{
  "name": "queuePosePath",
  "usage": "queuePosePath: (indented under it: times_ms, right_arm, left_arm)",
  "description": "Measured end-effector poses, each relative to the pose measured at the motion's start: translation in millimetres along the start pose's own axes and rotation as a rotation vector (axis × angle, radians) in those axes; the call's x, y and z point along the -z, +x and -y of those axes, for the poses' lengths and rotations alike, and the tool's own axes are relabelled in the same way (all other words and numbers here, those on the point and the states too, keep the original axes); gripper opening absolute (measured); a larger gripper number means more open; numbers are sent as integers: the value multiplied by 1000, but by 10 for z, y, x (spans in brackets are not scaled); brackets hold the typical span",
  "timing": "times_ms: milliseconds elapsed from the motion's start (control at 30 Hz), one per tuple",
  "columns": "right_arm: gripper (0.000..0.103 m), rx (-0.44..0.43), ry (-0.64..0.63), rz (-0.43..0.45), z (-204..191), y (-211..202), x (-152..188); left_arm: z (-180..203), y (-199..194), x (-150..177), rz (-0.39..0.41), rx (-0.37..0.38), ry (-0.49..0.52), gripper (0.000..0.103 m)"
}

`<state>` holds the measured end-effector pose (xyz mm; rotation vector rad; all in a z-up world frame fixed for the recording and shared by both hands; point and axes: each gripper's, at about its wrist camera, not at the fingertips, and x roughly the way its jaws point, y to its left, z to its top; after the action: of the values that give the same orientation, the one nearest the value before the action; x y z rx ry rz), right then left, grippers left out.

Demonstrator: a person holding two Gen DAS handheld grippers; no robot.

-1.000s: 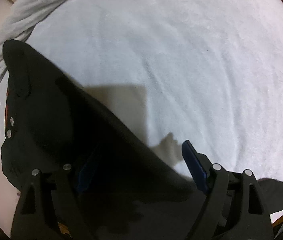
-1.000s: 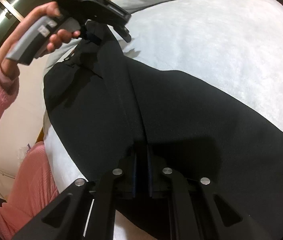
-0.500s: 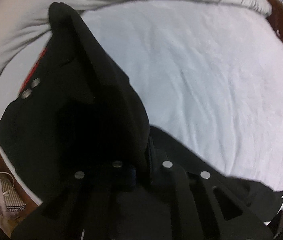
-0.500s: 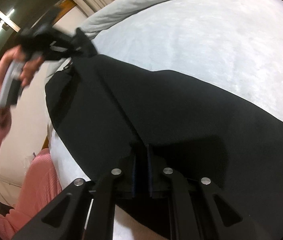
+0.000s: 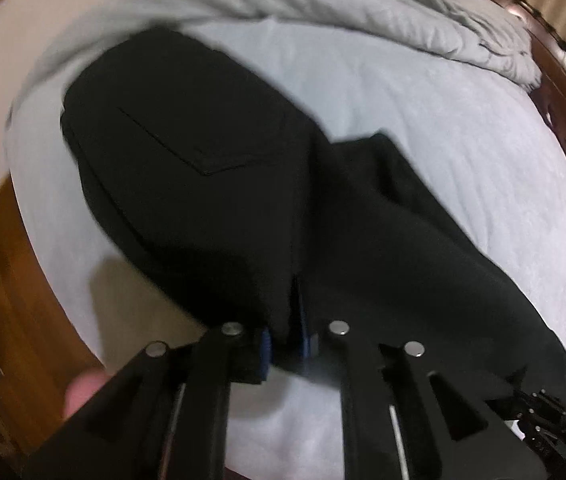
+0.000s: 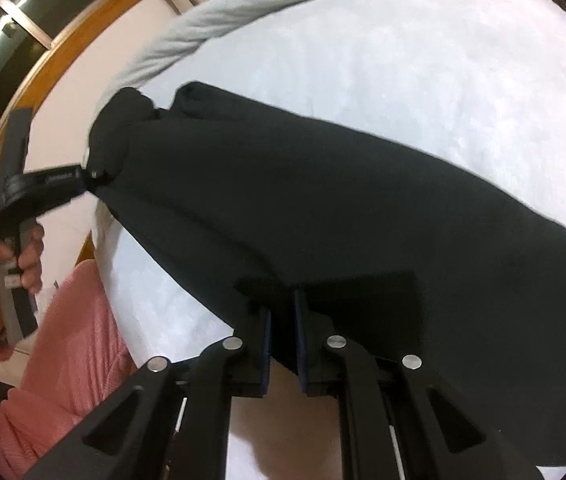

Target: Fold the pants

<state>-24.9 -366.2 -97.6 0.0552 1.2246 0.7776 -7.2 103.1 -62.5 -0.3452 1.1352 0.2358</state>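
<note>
Black pants (image 5: 211, 168) lie on a bed (image 5: 463, 128) w/ pale sheet, back pocket up. Left gripper (image 5: 289, 336) & right gripper (image 6: 281, 320): jaws of each clamped on a pinch of cloth at near edge. Fabric looks soft, limp, light; prob. best held at waistband corners & hems.

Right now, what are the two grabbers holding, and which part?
Both hold the black pants. The left gripper pinches an edge at the seat end, near the back pocket; the right gripper pinches the near edge farther along.
</note>
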Motion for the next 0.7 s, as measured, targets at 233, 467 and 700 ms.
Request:
queuePosePath:
  times_ms: [233, 467, 700]
  right_arm:
    - [16, 8, 5, -24, -54, 47, -13]
    - [18, 13, 30, -32, -52, 85, 44]
    - [33, 76, 9, -13, -292, -31, 7]
  left_arm:
    - [-371, 84, -191, -2, 94, -137, 44]
    - [-626, 236, -714, -28, 104, -178, 52]
    - [-689, 322, -731, -17, 47, -134, 18]
